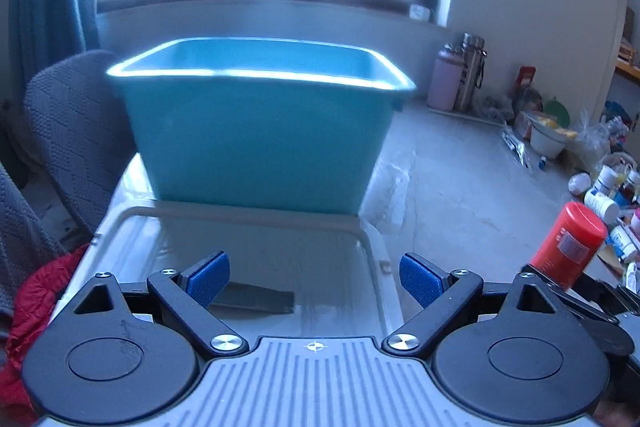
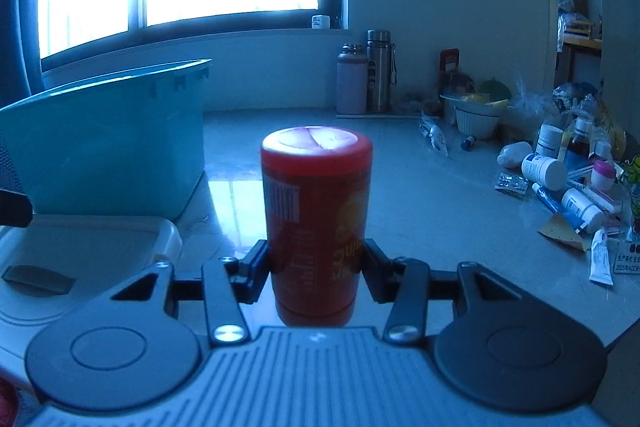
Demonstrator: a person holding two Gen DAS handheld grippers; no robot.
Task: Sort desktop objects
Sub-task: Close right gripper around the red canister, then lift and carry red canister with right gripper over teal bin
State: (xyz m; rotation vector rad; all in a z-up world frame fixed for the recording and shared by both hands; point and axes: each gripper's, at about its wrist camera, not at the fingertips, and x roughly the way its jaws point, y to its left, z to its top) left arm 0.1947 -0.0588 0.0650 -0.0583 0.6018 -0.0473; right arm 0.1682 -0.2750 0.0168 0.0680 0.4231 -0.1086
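Observation:
My right gripper (image 2: 316, 267) is shut on a red can (image 2: 316, 219) with a red lid and yellow lettering, held upright above the tabletop. The can also shows in the left wrist view (image 1: 570, 245), at the right with the right gripper under it. My left gripper (image 1: 314, 281) is open and empty, its blue pads wide apart over a clear storage-box lid (image 1: 160, 227). A teal bin (image 1: 256, 131) stands just beyond the lid; it also shows in the right wrist view (image 2: 100, 135) at the left.
A heap of pill bottles, tubes and blister packs (image 2: 568, 183) lies at the right. A white bowl (image 2: 476, 117) and two flasks (image 2: 366, 79) stand at the back. A grey chair (image 1: 72, 131) and a red cloth (image 1: 32, 307) are left of the table.

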